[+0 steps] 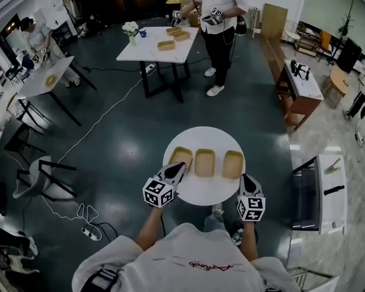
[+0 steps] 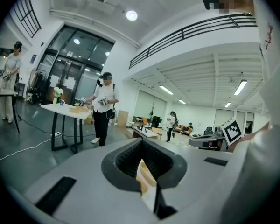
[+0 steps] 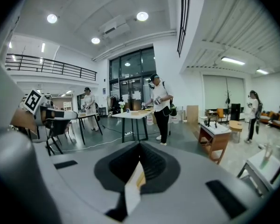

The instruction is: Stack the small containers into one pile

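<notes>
Containers sit three in a row on the round white table, none stacked: the left container, the middle container and the right container, shallow tan trays close beside each other but with slim gaps between. From above, the left gripper reaches over the table's near-left edge, and its tip covers the near corner of the left container, so I cannot tell whether it touches the tray or only hangs over it. Its jaws are clenched together on nothing; in the left gripper view only a thin slit shows between them, with a sliver of tan and white beyond, too narrow to say which tray that is. The right gripper is at the near-right edge, just beside the right container but apart from it, its jaws likewise pressed together and empty, again with only a slim strip of white and tan showing past them. The holder's arms and shirt fill the bottom of the head view and hide the table's legs. Farther off, a person stands at a rectangular table with more tan trays on it, the head cut off by the frame.
</notes>
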`<state>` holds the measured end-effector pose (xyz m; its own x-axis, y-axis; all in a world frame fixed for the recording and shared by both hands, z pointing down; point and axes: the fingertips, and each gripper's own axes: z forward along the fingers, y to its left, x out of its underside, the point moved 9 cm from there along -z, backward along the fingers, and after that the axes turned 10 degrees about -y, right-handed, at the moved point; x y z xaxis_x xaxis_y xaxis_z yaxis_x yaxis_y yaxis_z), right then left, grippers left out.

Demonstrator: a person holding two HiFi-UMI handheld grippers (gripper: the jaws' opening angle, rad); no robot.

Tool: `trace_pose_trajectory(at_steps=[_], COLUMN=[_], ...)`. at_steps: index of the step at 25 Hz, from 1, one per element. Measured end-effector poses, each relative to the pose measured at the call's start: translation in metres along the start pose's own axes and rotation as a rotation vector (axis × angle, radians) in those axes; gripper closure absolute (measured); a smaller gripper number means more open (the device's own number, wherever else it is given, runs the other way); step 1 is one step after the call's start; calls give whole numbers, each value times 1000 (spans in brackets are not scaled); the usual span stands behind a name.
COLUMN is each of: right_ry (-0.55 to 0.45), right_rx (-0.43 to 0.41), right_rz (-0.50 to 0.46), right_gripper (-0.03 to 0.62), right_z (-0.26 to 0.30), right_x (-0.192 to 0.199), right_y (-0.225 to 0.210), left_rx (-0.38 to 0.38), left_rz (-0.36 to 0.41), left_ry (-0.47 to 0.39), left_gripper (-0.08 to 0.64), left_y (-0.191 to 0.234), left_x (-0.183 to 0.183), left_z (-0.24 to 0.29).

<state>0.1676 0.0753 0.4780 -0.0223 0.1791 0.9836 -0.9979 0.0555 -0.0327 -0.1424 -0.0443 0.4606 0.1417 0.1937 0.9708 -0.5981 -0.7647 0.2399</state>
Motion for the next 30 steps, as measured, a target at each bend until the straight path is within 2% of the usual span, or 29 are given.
trace_pose_trajectory(at_steps=[7,16,23,30], right_ry=[-10,-3,15,53], right_rx=[-75,-158,-196,-220], right_rz=[-22,-29,-28,-14], right_gripper=[572,572,572,572], right_z=[45,80,101,121], right_x=[-23,-31,-24,-11], right_y=[-46,-102,-133,-136], left_rx=[-76,-152,-220,-257], left_rz=[-10,0,-9,-17], left_ry=[-24,-42,-45,-17], left_gripper=[549,549,549,549], left_y=[2,-19,-28,-18], left_x=[-8,-11,2,13], left_z=[50,95,110,110])
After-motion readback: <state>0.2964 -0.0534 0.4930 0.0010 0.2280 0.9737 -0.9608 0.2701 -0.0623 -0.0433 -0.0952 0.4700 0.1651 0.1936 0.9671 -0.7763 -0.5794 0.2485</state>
